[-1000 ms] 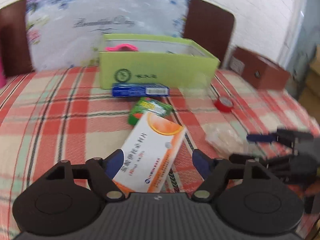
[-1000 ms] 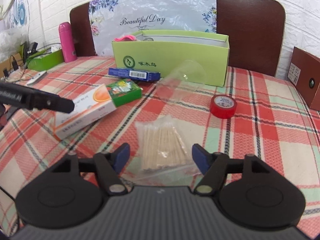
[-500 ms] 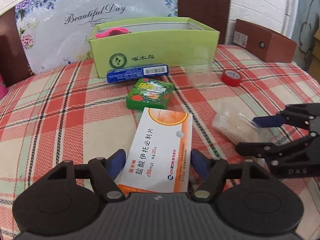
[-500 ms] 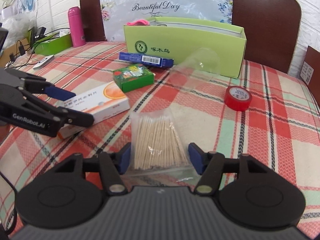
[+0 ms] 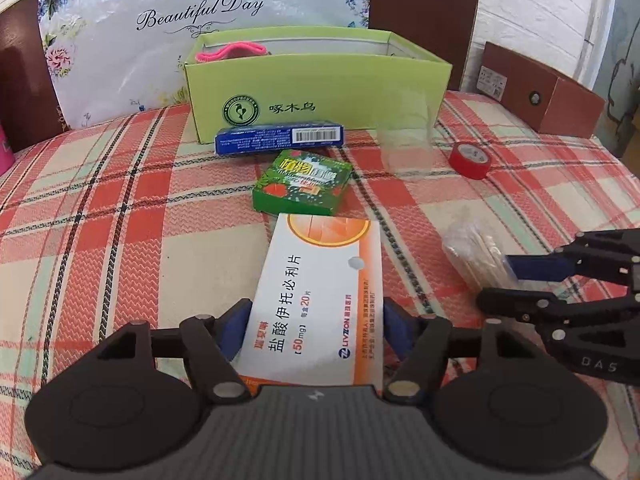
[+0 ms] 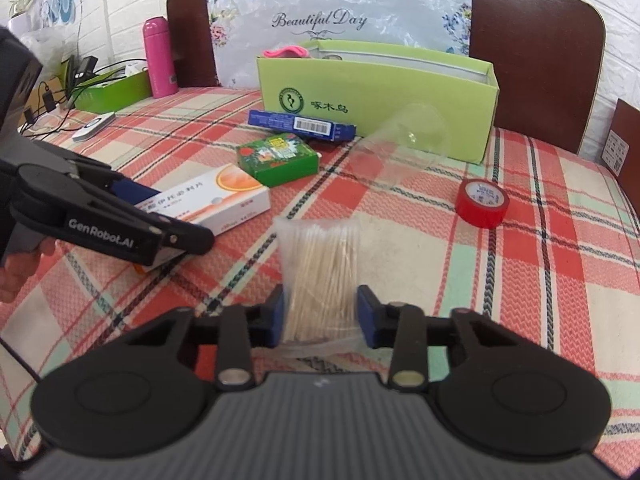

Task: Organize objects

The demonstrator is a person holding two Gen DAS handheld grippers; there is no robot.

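Observation:
My left gripper has closed its blue pads on the near end of a white and orange medicine box that lies on the checked tablecloth; the box also shows in the right wrist view. My right gripper has its pads against both sides of a clear bag of cotton swabs, also seen in the left wrist view. Behind stand a green open box, a blue flat box, a small green box and a red tape roll.
A clear plastic cup lies on its side by the green box. A brown box stands at the right. A pink bottle, a green tray with cables and a white remote sit at the far left.
Both grippers moved forward and closed: the left pads came in onto the medicine box, the right pads narrowed onto the swab bag.

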